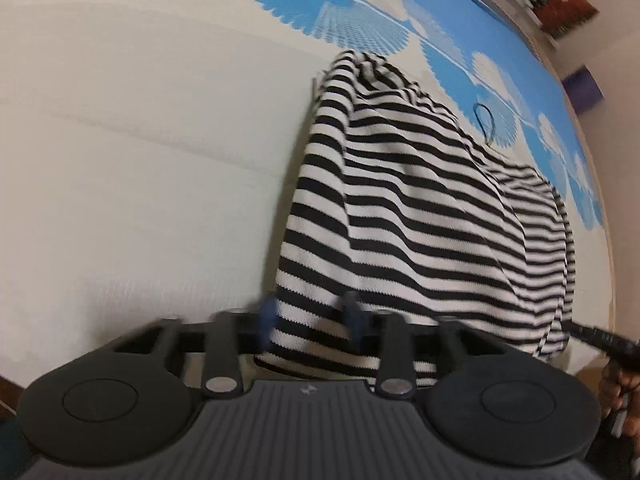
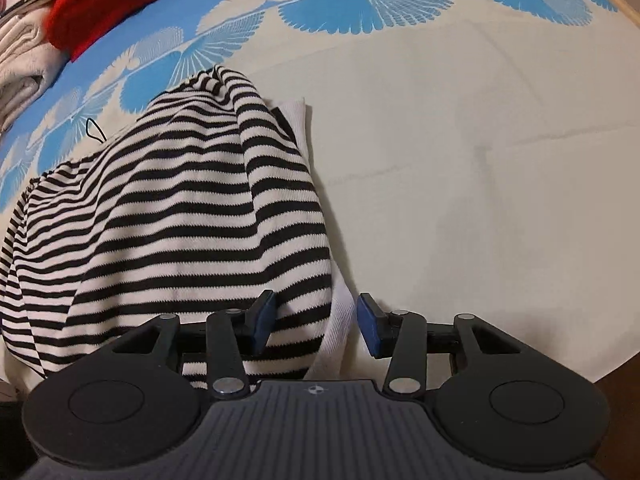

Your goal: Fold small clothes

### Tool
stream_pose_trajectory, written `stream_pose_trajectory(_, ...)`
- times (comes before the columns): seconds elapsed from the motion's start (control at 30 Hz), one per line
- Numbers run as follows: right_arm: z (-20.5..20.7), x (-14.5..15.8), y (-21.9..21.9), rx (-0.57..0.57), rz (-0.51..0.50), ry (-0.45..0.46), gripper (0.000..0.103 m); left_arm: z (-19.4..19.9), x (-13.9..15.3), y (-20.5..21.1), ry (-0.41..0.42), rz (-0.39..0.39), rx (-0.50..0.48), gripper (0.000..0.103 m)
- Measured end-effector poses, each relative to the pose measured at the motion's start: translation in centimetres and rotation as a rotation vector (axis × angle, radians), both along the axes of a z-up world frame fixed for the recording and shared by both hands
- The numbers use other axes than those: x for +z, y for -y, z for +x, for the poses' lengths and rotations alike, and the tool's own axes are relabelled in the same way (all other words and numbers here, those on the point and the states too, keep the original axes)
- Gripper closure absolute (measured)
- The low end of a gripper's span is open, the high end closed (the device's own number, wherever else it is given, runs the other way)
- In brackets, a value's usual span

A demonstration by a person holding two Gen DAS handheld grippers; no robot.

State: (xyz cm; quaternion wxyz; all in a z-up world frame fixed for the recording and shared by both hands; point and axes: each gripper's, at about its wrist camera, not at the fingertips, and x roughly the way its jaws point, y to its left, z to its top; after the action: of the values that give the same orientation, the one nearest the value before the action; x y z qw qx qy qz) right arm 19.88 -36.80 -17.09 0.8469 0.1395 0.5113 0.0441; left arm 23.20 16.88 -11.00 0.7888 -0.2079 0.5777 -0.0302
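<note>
Your left gripper (image 1: pixel 310 318) and right gripper (image 2: pixel 316 326) both stand spread at the near edge of the black-and-white striped garment (image 1: pixel 408 208), cloth between their blue pads, unclamped; it lies rumpled on the cream-and-blue bedsheet (image 2: pixel 460 160).

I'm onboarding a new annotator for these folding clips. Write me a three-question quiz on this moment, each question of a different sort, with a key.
1. True or false: the striped garment lies flat and neatly folded on the bed sheet.
2. Multiple choice: what stands between the right gripper fingers? A) nothing B) the garment's striped cloth and white edge C) the red cloth
3. Fill in: the thin black loop lies on the ____ part of the sheet.

Key: 1 false, it is bunched and draped; 2 B, jaws apart around it; 3 blue patterned. The left gripper likewise straddles the near edge.
</note>
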Motion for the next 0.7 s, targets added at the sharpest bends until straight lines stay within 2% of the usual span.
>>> stream_pose_trajectory(0.03, -0.1, 0.1, 0.1, 0.001, 0.013, 0.005, 0.098, -0.2, 0.2, -0.1, 0.014, 0.005, -0.009, 0.101)
stream_pose_trajectory(0.1, -0.7, 1.1, 0.8, -0.014, 0.026, 0.059, 0.099, -0.8, 1.1, -1.0, 0.076, -0.006, 0.005, 0.101)
stream_pose_trajectory(0.17, -1.4, 2.9, 1.9, -0.064, 0.076, 0.167, 0.1, -1.8, 2.7, -2.5, 0.177, -0.041, 0.068, 0.101)
stream_pose_trajectory(0.2, -2.1, 3.9, 2.6, -0.098, 0.11, 0.23, 0.1, -2.3, 3.1, -3.2, 0.198, -0.057, 0.1, 0.101)
stream_pose_trajectory(0.23, -2.5, 4.4, 3.1, -0.114, 0.119, 0.263, 0.1, -2.5, 2.9, -3.6, 0.175, -0.042, 0.121, 0.101)
stream_pose_trajectory(0.27, -2.7, 4.4, 3.3, -0.12, 0.101, 0.253, 0.1, -2.5, 2.2, -3.6, 0.123, -0.017, 0.13, 0.101)
stream_pose_trajectory(0.37, -1.7, 1.8, 3.0, -0.109, 0.036, 0.074, 0.1, -1.9, -0.1, -2.3, -0.026, 0.049, 0.077, 0.101)
stream_pose_trajectory(0.43, -1.2, 0.6, 2.3, -0.082, -0.009, 0.005, 0.099, -1.6, -0.8, -1.3, -0.074, 0.1, 0.054, 0.098)
stream_pose_trajectory(0.47, -1.2, 0.4, 2.0, -0.073, -0.026, -0.007, 0.099, -1.5, -0.6, -1.0, -0.066, 0.114, 0.06, 0.098)
stream_pose_trajectory(0.53, -1.2, 1.0, 1.7, -0.085, -0.061, 0.019, 0.099, -1.4, 0.8, -1.1, 0.014, 0.123, 0.099, 0.086)
stream_pose_trajectory(0.6, -1.7, 2.6, 1.6, -0.123, -0.101, 0.109, 0.091, -1.6, 2.3, -1.5, 0.104, 0.099, 0.136, 0.075)
stream_pose_trajectory(0.63, -2.0, 3.3, 1.7, -0.135, -0.096, 0.154, 0.085, -1.6, 3.0, -1.5, 0.149, 0.077, 0.147, 0.075)
stream_pose_trajectory(0.7, -2.3, 4.3, 1.9, -0.124, -0.036, 0.23, 0.082, -1.2, 4.0, -0.8, 0.211, 0.027, 0.129, 0.075)
